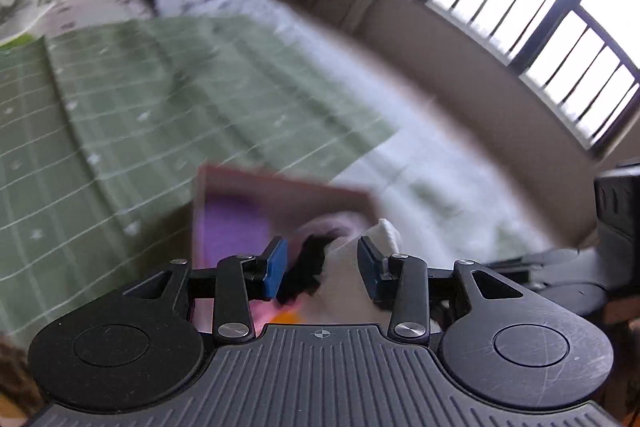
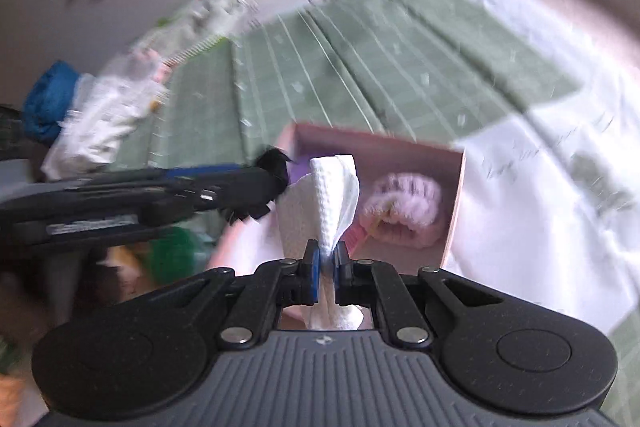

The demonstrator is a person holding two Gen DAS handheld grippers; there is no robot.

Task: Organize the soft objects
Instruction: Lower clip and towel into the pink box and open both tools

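Note:
A pink open box [image 2: 454, 203] stands on the bed, seen in both views [image 1: 280, 189]. Inside lie a pink fuzzy band [image 2: 404, 205] and something purple [image 1: 234, 231]. My right gripper [image 2: 327, 269] is shut on a white waffle cloth [image 2: 334, 195] and holds it over the near side of the box. My left gripper [image 1: 322, 265] is open, with a black fluffy piece [image 1: 306, 267] and the white cloth [image 1: 348, 279] between and below its fingers. The left gripper also reaches in from the left in the right wrist view [image 2: 256, 187], at the black fluffy piece [image 2: 276, 163].
The bed has a green checked blanket [image 1: 140, 99] and a white sheet [image 2: 540, 187]. White and blue soft items [image 2: 100, 115] are piled at the bed's left side. A barred window [image 1: 540, 7] is on the right wall. Both views are motion-blurred.

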